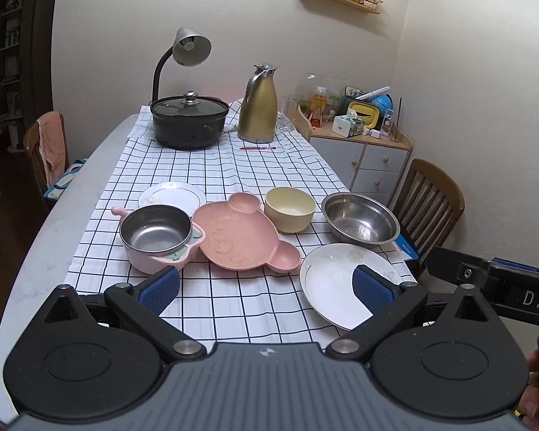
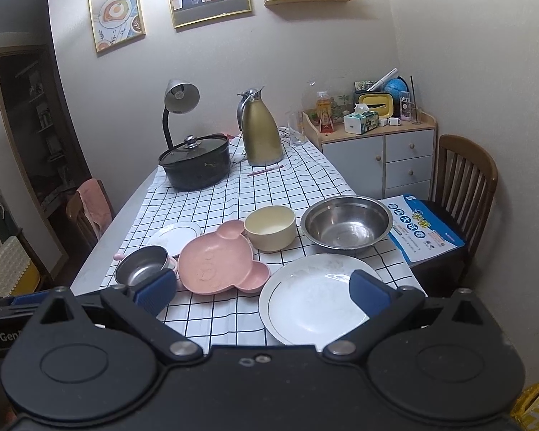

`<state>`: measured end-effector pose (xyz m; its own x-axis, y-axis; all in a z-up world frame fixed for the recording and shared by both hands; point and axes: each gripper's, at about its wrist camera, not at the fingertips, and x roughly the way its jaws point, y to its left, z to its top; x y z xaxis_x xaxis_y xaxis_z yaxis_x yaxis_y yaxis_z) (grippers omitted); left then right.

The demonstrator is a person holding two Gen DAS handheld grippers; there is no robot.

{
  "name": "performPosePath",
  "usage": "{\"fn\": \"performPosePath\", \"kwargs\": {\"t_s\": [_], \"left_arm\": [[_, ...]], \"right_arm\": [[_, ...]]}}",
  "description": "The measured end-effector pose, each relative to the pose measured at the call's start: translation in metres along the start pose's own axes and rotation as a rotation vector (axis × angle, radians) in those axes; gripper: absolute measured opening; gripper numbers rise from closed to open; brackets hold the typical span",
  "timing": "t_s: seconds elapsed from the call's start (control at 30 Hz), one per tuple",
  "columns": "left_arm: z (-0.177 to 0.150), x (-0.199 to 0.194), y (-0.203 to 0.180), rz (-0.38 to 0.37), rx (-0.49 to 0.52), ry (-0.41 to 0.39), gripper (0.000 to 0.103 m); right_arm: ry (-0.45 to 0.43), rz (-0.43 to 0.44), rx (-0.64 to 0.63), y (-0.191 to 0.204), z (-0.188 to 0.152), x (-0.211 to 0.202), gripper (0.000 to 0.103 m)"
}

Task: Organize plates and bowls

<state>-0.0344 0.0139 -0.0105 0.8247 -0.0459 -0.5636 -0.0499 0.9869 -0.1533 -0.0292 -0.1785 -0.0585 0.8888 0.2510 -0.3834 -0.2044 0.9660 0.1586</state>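
Two grippers sit low at the near edge of the surface (image 1: 36,251), and you hold both with jaws spread wide, gripping nothing. Your left gripper (image 1: 266,289) hangs above the checked cloth (image 1: 215,172); your right gripper (image 2: 262,292) frames the large white plate (image 2: 305,301), its right pad (image 2: 368,292) over the plate's rim, contact unclear. Just beyond lie the pink-handled steel bowl (image 1: 156,233), touching the pink bear-shaped plate (image 1: 233,237), then the cream bowl (image 1: 289,212), the steel bowl (image 1: 359,221) and a small white plate (image 1: 172,195). Farthest back stand the black lidded pot (image 1: 190,122) and gold jug (image 1: 258,107).
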Motion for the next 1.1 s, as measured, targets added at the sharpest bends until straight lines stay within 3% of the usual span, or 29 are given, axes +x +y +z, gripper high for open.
{"fn": "performPosePath", "kwargs": {"t_s": [0.63, 0.93, 1.1], "left_arm": [[0.009, 0.005, 0.044, -0.133, 0.036, 0.010, 0.103], [0.013, 0.006, 0.045, -0.170, 0.064, -0.023, 0.103], [0.013, 0.023, 0.035, -0.163, 0.069, -0.004, 0.103]], "right_arm": [[-0.043, -0.102, 0.029, 0.047, -0.007, -0.002, 0.103], [-0.066, -0.150, 0.037, 0.054, -0.012, -0.007, 0.103], [-0.055, -0.155, 0.030, 0.045, -0.011, 0.000, 0.103]]}}
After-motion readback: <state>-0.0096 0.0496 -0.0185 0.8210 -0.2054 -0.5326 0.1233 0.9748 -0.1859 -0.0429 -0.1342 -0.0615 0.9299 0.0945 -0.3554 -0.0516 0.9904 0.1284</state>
